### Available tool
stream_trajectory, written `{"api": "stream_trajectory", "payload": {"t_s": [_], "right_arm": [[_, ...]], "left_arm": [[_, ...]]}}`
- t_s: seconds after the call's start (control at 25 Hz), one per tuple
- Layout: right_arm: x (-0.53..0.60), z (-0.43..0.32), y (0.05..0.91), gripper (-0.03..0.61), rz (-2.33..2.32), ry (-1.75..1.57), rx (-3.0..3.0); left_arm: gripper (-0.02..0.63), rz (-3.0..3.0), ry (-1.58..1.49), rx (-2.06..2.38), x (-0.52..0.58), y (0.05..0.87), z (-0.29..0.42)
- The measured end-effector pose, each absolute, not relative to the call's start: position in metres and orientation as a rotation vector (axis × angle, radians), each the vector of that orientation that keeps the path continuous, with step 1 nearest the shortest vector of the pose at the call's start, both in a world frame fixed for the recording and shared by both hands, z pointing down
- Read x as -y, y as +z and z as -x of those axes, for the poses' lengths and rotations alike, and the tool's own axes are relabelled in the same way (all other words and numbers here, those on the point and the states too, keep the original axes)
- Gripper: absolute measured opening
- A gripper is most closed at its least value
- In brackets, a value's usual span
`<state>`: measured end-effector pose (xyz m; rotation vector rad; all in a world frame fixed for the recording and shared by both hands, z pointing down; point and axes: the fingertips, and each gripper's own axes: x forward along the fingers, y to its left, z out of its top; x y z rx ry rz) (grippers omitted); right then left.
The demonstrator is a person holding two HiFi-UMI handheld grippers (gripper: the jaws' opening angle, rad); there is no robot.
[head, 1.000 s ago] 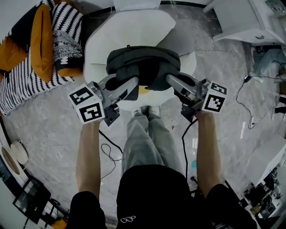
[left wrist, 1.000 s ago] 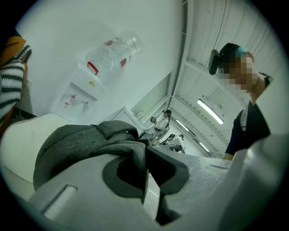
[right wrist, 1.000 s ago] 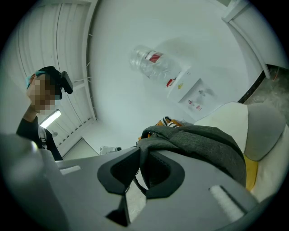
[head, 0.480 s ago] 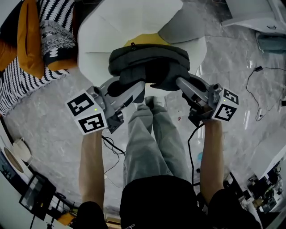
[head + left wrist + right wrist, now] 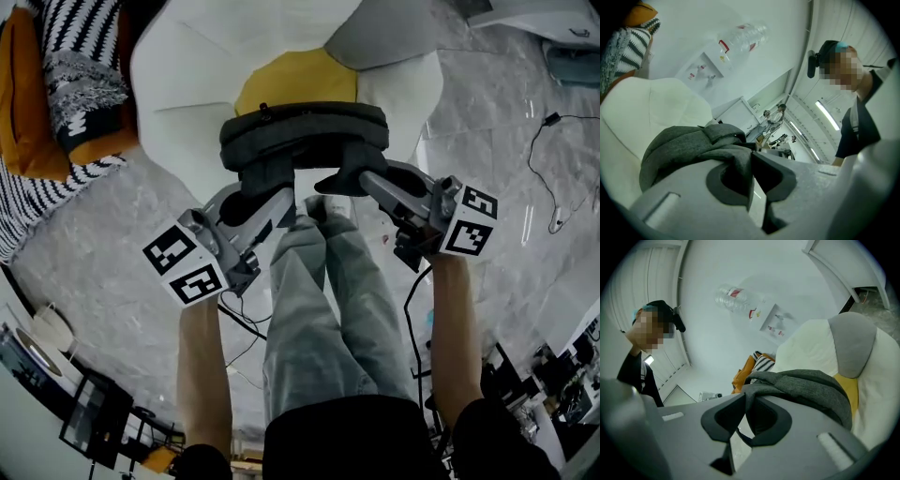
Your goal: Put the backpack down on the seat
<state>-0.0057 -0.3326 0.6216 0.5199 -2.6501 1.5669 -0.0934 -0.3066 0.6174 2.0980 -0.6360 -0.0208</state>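
Observation:
A dark grey backpack (image 5: pixel 305 141) hangs between my two grippers, over the front of a white seat (image 5: pixel 187 75) with a yellow cushion (image 5: pixel 295 89). My left gripper (image 5: pixel 274 194) is shut on a fold of the pack's fabric at its left side; in the left gripper view the grey cloth (image 5: pixel 689 145) is pinched where the gripper (image 5: pixel 751 155) closes. My right gripper (image 5: pixel 352 178) is shut on the pack's right side, and in its own view the fabric (image 5: pixel 806 383) runs into the closed gripper (image 5: pixel 745 401). Whether the pack's underside touches the seat is hidden.
A black-and-white striped throw with orange cushions (image 5: pixel 56 84) lies left of the seat. The person's legs (image 5: pixel 319 309) stand just below the pack. Cables (image 5: pixel 553 141) trail over the marble floor at right. A grey headrest (image 5: pixel 853 343) tops the seat. A water dispenser (image 5: pixel 708 70) stands by the wall.
Both grippers have come down with the backpack held between them. The seat now fills more of the head view, and its yellow cushion shows behind the pack.

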Motion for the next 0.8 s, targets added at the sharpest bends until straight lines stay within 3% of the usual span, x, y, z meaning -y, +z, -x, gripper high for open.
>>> {"api": "stream_trajectory", "payload": {"t_s": [0.16,0.8], "right_arm": [[0.342,-0.003,0.689,0.041,-0.514,1.613,2.655],[0.373,0.007,0.701,0.041,-0.635,1.484,2.695]], "left_arm": [[0.032,-2.080,-0.041,0.636,0.317,0.684,0.083],[0.031,-2.081,-0.087,0.723,0.355,0.694,0.082]]}}
